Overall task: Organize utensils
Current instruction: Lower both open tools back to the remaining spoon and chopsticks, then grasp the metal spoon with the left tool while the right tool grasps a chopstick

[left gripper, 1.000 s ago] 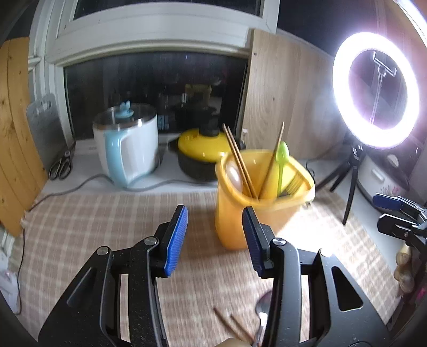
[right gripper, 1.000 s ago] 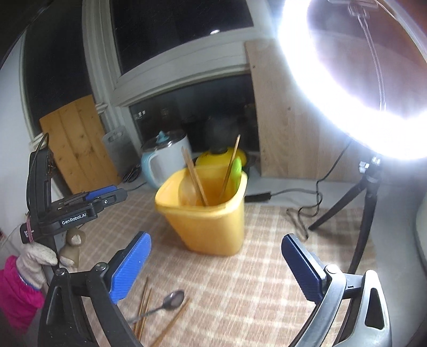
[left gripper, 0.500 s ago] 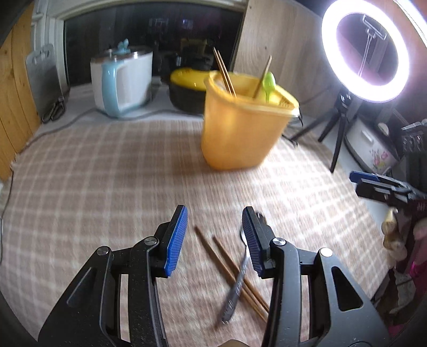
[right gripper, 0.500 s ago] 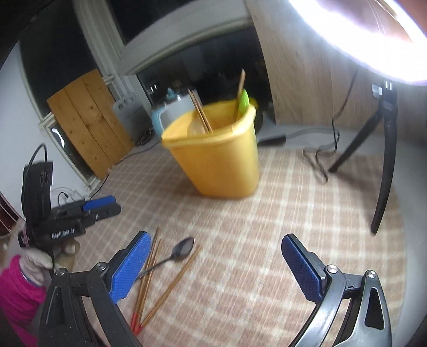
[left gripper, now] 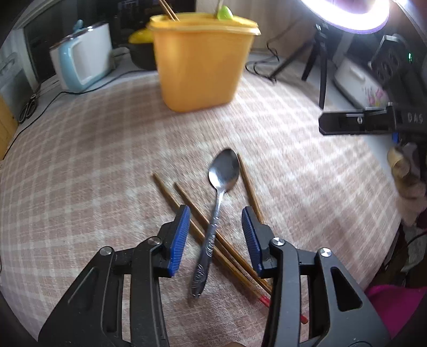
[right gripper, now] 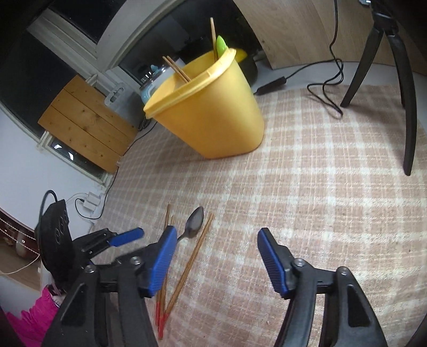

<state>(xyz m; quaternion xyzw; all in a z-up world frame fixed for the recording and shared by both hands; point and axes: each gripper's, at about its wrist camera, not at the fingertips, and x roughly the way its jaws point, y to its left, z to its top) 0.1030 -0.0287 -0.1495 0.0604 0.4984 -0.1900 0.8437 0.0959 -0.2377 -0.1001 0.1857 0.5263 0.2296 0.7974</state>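
My left gripper (left gripper: pixel 215 235) sits low in the centre of its frame with its blue pads (left gripper: pixel 180 240) spread apart, holding nothing. Between them, on the checked cloth (left gripper: pixel 80 160), lies the metal spoon (left gripper: pixel 217 208): its bowl points toward the upper middle of the frame and its handle runs down between the pads, touching neither. The spoon's handle crosses over two of the wooden chopsticks (left gripper: pixel 210 235), which slant from centre left down to the lower right; a third stick lies just right of the spoon's bowl. The yellow container (left gripper: pixel 200 61) stands at the top centre, well apart from the loose utensils, with chopstick ends and a green utensil (left gripper: pixel 224 12) poking out over its rim.

My right gripper (right gripper: pixel 216 256) is at the bottom of its frame, jaws wide apart and empty, above bare cloth. In that view the spoon and chopsticks lie at lower left, partly behind my left-side pad, and the container sits at upper centre. A kettle (left gripper: pixel 82 61) stands at the upper left of the left view, beside the container
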